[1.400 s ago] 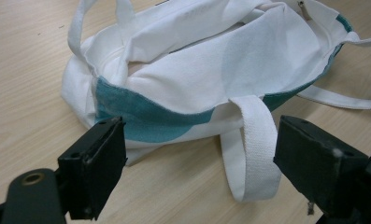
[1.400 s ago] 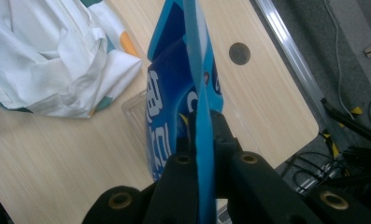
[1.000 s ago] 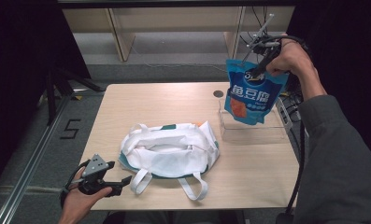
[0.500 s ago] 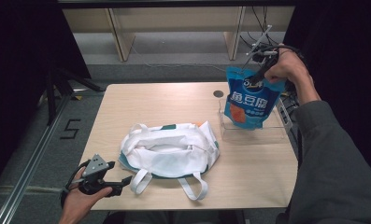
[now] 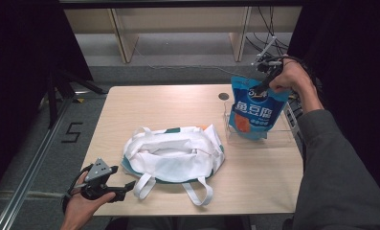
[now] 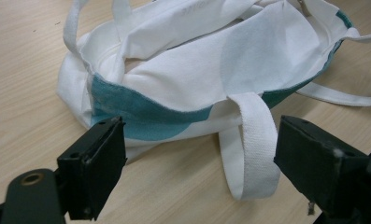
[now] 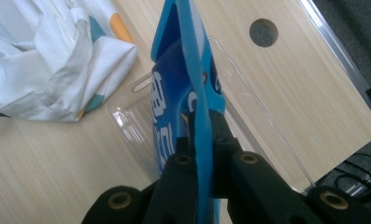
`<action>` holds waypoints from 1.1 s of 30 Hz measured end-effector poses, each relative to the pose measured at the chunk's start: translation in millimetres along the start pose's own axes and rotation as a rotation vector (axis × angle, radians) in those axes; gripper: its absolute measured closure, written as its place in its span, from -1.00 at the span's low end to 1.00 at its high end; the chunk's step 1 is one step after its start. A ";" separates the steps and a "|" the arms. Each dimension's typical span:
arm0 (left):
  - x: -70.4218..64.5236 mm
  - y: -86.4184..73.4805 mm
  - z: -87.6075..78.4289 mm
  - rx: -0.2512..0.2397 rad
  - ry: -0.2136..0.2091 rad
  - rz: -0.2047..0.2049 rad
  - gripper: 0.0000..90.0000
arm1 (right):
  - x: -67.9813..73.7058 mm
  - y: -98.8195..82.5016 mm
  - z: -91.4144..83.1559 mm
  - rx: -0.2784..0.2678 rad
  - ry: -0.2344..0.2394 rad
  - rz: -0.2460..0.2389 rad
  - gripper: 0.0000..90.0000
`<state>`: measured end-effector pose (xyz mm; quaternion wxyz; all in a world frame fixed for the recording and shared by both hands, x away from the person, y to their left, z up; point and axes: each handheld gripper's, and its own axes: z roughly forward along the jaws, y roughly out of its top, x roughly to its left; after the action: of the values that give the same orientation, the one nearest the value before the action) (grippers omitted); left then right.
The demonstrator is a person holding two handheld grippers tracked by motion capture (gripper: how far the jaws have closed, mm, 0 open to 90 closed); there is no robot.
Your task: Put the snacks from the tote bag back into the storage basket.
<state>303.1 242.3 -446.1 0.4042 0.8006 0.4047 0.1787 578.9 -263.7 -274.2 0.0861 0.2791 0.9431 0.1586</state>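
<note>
Right gripper [image 7: 203,140] clamped on blue plastic snack pouch's [image 5: 255,111] top seam above clear plastic tray [image 5: 283,136]; left gripper [image 6: 197,172] open, empty. Risk: thin seam slipping, pouch tipping over tray wall.

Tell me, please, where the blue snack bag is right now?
In the high view the blue snack bag hangs at far right from the right tool, over the clear tray, right of the white tote.

pouch [image 5: 257,112]: blue, white lettering, orange patch | bag [image 5: 173,154]: white, teal trim, possibly orange spots
</note>
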 end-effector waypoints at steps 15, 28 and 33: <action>-0.3 -0.7 0.6 -0.009 -0.002 0.008 -0.65 | 8.9 -17.9 -3.0 -0.171 -0.107 0.164 0.48; -0.1 -0.4 -0.2 0.006 0.003 0.002 -0.65 | 24.5 -58.8 -7.1 -0.335 -0.286 0.268 0.03; -0.4 -0.3 -0.3 0.008 0.003 0.001 -0.65 | 33.4 -79.5 -8.6 -0.369 -0.309 0.316 -0.03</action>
<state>302.6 242.3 -446.2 0.4002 0.8022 0.4055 0.1784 509.3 -310.5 -296.2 0.2525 0.4231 0.8188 0.2947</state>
